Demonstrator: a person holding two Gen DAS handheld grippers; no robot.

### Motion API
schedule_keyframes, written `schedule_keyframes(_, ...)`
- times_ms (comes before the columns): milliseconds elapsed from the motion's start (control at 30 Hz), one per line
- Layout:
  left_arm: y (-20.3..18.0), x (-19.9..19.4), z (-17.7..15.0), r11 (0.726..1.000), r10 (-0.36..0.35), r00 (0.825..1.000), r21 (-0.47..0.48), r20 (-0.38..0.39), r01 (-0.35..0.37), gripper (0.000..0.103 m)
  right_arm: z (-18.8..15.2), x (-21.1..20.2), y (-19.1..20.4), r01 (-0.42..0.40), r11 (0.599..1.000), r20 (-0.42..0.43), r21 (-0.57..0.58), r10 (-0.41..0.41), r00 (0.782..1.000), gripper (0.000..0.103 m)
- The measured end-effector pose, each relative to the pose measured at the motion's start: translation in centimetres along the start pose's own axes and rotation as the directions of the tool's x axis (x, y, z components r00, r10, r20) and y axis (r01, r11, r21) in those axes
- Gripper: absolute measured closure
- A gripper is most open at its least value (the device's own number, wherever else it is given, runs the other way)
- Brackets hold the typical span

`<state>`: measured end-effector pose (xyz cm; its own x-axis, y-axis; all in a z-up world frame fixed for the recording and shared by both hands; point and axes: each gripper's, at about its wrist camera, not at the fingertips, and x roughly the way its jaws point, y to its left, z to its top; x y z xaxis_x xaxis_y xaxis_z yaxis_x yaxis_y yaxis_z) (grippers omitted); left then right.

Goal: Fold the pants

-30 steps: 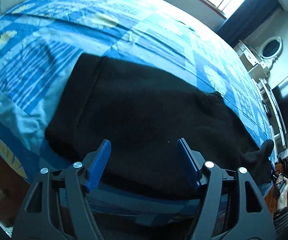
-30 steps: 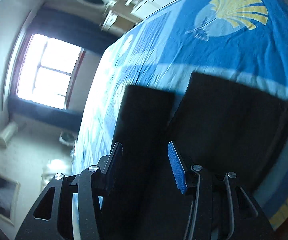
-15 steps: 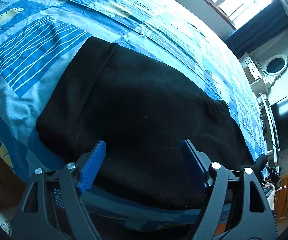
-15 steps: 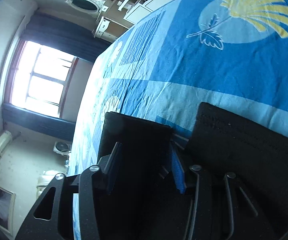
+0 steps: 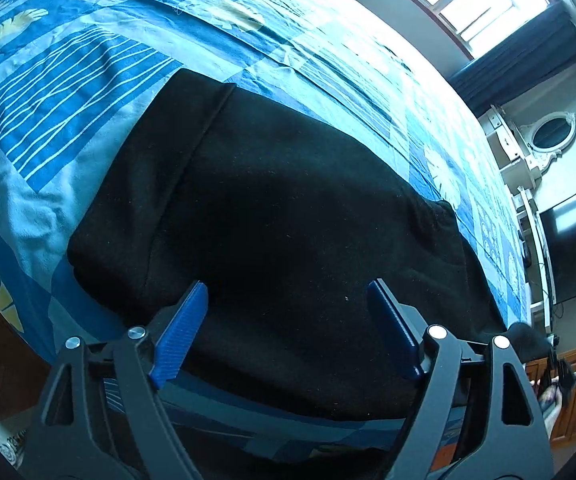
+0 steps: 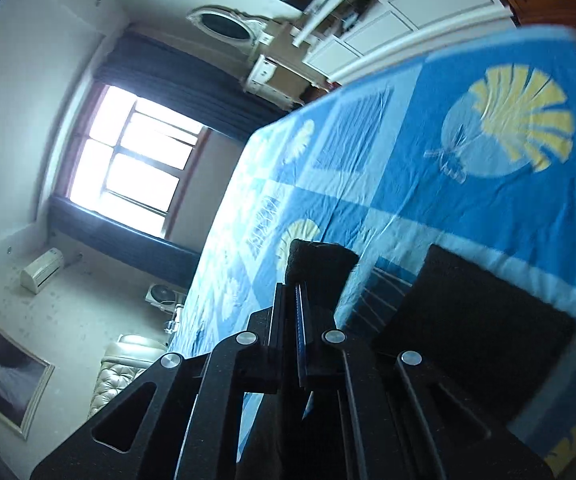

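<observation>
So the big change: the right gripper (image 6: 298,292) has just clamped down on the end of one leg of the pants (image 5: 288,220). A second ago its jaws were standing apart over that leg; now they're pinched together with the black hem (image 6: 320,264) sticking out past the tips, and the view has swung up off the bedspread (image 6: 488,240) toward the window (image 6: 136,160). That reads to me like the leg end is caught and being lifted, which would be the start of bringing the leg ends over toward the waist. The other leg end (image 6: 476,320) lies flat on the bed just beside it, not picked up.

The left gripper (image 5: 288,304) has been opening a bit wider and now hangs with its blue pads well apart over the waist end of the pants, nothing between them, not touching the cloth as far as I can see. The pants lie spread across the near part of the bed, waistband side to the left in that view.

Hard to tell stuff: the cloth is so dark that folds and seams mostly vanish, so I can't say whether the right jaws got one layer or both. In the left view the far leg ends are squashed into the lower right corner, where a bit of the person's hand (image 5: 548,396) shows. The right view is also smeared with motion blur.
</observation>
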<state>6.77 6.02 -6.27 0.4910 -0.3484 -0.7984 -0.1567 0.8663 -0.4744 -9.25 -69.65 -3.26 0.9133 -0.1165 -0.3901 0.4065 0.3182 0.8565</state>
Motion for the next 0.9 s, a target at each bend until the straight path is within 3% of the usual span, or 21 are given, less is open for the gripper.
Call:
schedule_keyframes(167, 0.0, -0.1, -0.2, 1.000, -0.002, 1.000, 0.006, 0.005, 0.002, 0.021, -2.7, -4.2, -6.1, 0.102, 0.994, -0.001, 0.049, -0.102, 0.995, 0.099)
schedule_keyframes(333, -0.4, 0.0, -0.3, 0.999, 0.018, 1.000, 0.032, 0.004, -0.018, 0.021, -4.3, -2.8, -11.8, 0.153, 0.978, -0.050, 0.143, -0.147, 0.988, 0.099)
schedule_keyframes(433, -0.6, 0.1, -0.3, 0.999, 0.029, 1.000, 0.042, 0.001, -0.029, 0.021, -4.4, -2.5, -13.0, 0.110, 0.972, -0.043, 0.209, -0.104, 0.994, 0.093)
schedule_keyframes(500, -0.7, 0.1, -0.3, 0.999, 0.031, 1.000, 0.043, 0.001, -0.031, 0.021, -4.4, -2.7, -13.3, 0.084, 0.968, -0.030, 0.238, -0.079, 0.996, 0.082)
schedule_keyframes(567, -0.8, 0.2, -0.3, 0.998, 0.035, 0.999, 0.046, 0.002, -0.035, 0.021, -4.2, -2.7, -13.0, 0.104, 0.971, -0.024, 0.215, -0.101, 0.995, 0.084)
schedule_keyframes(600, -0.8, 0.2, -0.3, 0.998, 0.038, 0.999, 0.049, 0.003, -0.038, 0.021, -3.9, -2.7, -12.6, 0.134, 0.974, -0.012, 0.182, -0.134, 0.991, 0.092)
schedule_keyframes(767, -1.3, 0.6, -0.3, 0.995, 0.061, 0.998, 0.082, 0.002, -0.061, 0.020, -2.5, -1.9, -11.3, 0.189, 0.975, -0.001, 0.119, -0.190, 0.982, 0.093)
schedule_keyframes(900, -1.3, 0.7, -0.2, 0.995, 0.053, 0.999, 0.084, 0.000, -0.053, 0.017, -2.7, -1.6, -11.7, 0.195, 0.968, 0.001, 0.156, -0.198, 0.980, 0.092)
